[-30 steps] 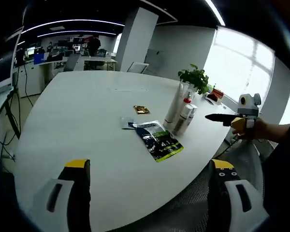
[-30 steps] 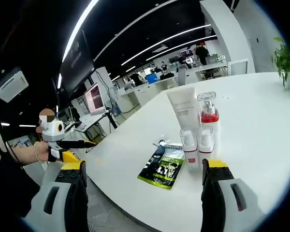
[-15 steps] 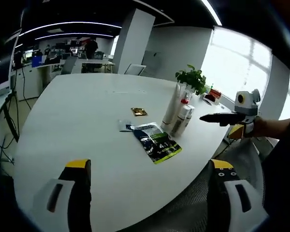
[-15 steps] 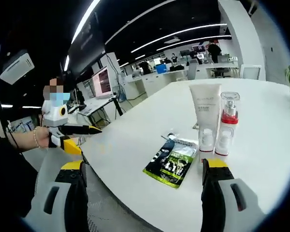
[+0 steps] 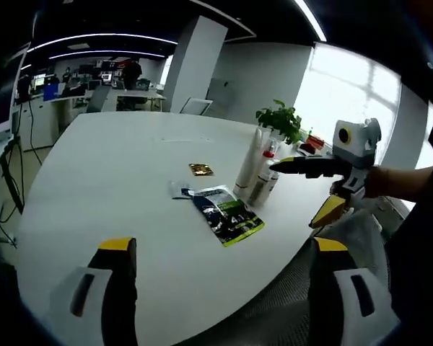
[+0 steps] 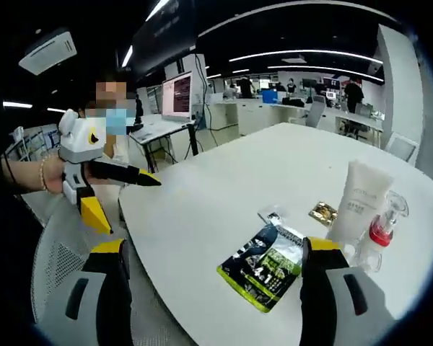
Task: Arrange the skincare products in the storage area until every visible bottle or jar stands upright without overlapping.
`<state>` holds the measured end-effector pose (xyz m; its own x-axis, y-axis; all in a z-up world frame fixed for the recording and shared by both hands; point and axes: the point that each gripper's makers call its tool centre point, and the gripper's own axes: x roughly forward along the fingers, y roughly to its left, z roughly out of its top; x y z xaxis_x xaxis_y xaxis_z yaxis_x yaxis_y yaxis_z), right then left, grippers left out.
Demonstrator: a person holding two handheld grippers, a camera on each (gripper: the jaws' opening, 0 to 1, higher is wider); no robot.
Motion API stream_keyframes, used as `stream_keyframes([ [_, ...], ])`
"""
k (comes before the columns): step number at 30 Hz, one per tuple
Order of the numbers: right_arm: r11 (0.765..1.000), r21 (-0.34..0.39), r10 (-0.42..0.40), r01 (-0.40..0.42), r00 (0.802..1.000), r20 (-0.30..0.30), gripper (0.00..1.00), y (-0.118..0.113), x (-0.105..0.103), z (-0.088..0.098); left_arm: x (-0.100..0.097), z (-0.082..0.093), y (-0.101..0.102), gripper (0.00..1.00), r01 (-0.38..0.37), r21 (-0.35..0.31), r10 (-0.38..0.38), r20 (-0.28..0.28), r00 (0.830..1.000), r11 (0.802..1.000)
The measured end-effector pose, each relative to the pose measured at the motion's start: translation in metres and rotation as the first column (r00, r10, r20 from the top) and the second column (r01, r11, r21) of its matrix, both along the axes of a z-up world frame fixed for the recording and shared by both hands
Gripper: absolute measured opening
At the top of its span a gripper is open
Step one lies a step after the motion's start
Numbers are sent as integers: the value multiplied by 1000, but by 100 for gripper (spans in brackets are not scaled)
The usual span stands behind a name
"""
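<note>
Left gripper view has the potted plant behind the white tube. Right gripper view shows a gold sachet beside it. Both the left gripper and right gripper gape, holding nothing.

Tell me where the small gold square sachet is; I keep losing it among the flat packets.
In the left gripper view, the small gold square sachet lies flat on the white table, left of the tall white tube and beyond the green-and-black pouch.

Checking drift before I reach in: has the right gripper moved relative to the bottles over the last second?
Yes. In the left gripper view, the right gripper has closed toward the white tube.
</note>
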<state>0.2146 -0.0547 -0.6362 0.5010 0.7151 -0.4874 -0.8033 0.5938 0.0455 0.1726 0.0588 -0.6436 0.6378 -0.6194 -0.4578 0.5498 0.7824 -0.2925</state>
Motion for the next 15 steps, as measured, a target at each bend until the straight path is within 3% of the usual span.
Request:
stream_keyframes([
  [5, 993, -115, 13, -9, 999, 36, 91, 8, 19, 1, -1, 1, -2, 96, 12, -11, -12, -2, 1000, 1000],
  [10, 995, -93, 38, -34, 998, 43, 97, 26, 34, 9, -3, 1, -3, 96, 23, -24, -23, -5, 1000, 999],
  [15, 988, -145, 58, -51, 997, 43, 97, 37, 50, 8, -4, 1, -4, 95, 33, -34, -33, -9, 999, 999],
])
